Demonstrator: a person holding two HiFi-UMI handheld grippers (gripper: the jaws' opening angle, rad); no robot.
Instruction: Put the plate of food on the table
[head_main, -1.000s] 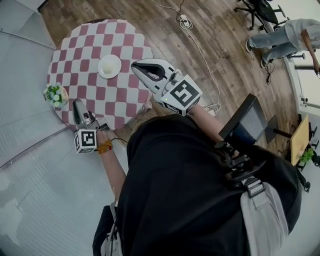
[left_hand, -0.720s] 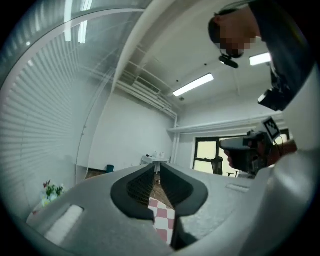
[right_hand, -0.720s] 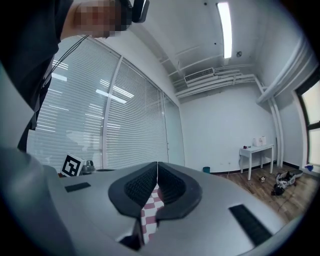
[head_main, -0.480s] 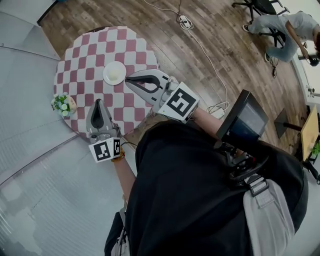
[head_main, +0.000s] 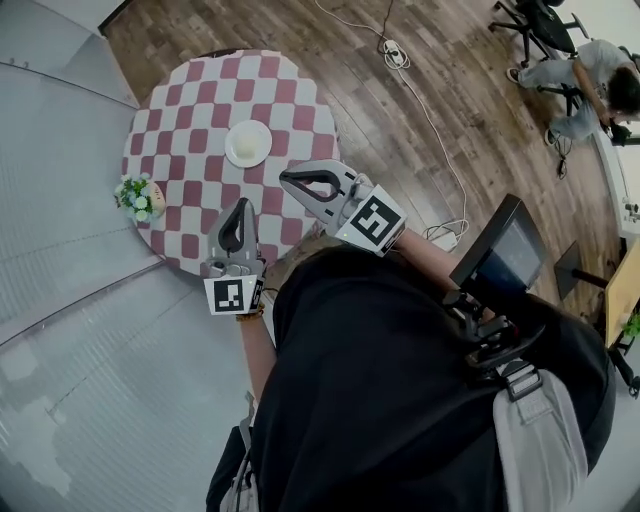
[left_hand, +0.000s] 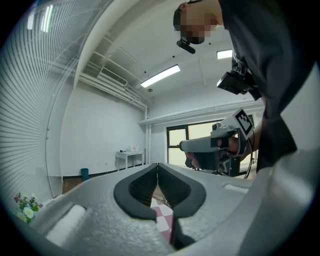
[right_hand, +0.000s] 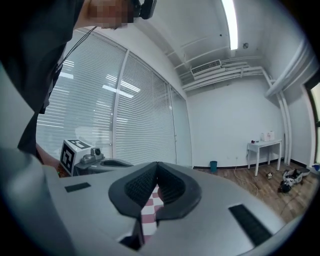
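While the left grey handheld gripper (head_main: 239, 208) and the right grey handheld gripper (head_main: 288, 178) hang over the near edge of the one round red-and-white checked surface (head_main: 190, 110), both jaws are clenched on nothing. One small pot of flowers (head_main: 140, 196) stands at its left rim. One round white plate of pale food (head_main: 248, 143) rests near its middle, apart from both grippers.

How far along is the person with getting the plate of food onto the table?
Done, it seems: the plate, with something pale on it, sits on the checkered table, apart from both tools. In hand: nothing. The left tool and the right tool are both shut and empty, near the table's edge. Left to do: apparently nothing, judging by how things lie.
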